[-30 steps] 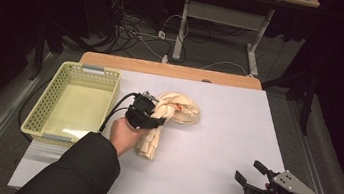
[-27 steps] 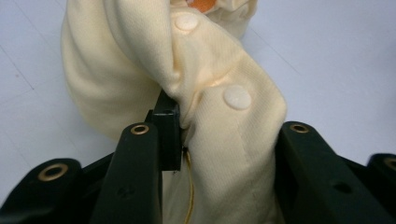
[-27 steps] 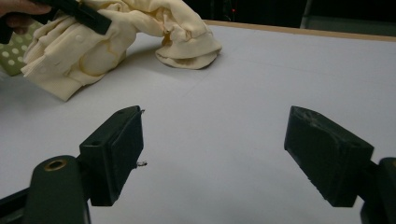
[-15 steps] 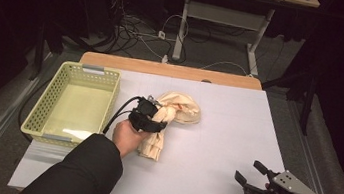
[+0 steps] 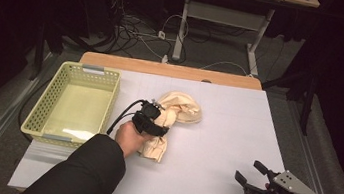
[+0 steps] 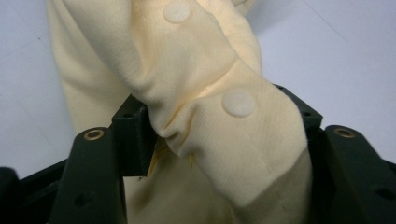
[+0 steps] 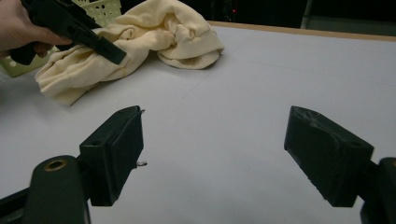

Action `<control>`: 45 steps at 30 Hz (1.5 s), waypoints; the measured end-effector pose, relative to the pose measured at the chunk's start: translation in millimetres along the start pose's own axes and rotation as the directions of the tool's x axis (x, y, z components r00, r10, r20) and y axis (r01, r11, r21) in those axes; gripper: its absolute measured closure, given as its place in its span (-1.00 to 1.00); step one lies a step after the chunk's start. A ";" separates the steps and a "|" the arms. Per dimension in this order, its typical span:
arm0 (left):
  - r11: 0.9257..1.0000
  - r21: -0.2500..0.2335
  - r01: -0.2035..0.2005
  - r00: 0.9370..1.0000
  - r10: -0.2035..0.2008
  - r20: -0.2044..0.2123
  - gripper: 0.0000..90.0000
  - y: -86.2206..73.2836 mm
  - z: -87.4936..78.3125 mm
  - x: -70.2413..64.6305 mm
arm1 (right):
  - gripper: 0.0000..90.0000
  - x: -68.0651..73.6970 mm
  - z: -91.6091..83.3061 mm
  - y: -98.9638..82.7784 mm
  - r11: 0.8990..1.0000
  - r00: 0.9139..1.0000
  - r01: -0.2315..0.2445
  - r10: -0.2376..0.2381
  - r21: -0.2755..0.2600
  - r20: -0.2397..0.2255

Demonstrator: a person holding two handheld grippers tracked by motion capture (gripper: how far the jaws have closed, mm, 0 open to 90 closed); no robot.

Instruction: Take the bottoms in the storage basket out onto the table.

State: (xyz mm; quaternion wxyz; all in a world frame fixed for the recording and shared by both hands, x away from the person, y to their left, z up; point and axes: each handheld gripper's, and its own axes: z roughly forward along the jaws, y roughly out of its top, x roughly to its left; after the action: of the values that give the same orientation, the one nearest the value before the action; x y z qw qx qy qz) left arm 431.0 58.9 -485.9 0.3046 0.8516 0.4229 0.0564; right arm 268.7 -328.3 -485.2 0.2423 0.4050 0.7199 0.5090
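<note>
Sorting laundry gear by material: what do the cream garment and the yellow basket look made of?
The cream garment looks like soft knitted fabric, likely cotton: a fine ribbed weave, limp folds and matte round buttons show in the left gripper view. The yellow basket looks like moulded plastic, judging by its rigid perforated walls and slight sheen.

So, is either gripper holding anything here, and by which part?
Right gripper: nothing. Left gripper's jaws have just been opening around a buttoned fold of the cream knitted garment; grip looks released.

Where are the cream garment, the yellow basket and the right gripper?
cream garment (image 5: 181, 109), high view, bunched upper part.
yellow basket (image 5: 108, 99), high view, right wall.
right gripper (image 5: 249, 172), high view, between its open jaws.
</note>
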 end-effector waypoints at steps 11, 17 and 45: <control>1.000 -0.021 -0.005 1.000 0.005 -0.001 -0.19 0.7 -6.1 -0.9 | -0.55 0.0 0.1 0.0 1.000 1.000 0.001 -0.001 0.001 -0.002; 0.999 -0.041 -0.003 1.000 0.003 0.004 -0.23 1.1 -13.2 0.1 | -0.55 0.0 0.2 0.0 1.000 1.000 0.000 0.000 0.001 -0.001; 0.995 -0.096 0.008 1.000 -0.008 0.002 -0.26 0.0 -46.3 5.3 | -0.55 0.8 0.3 0.1 1.000 1.000 0.008 -0.008 0.004 -0.004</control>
State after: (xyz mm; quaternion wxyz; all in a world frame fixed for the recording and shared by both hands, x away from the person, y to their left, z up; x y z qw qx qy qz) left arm 418.0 84.8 -449.3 0.3460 0.8342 0.4230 0.0746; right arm 268.5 -327.4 -485.2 0.2422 0.4014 0.7231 0.5073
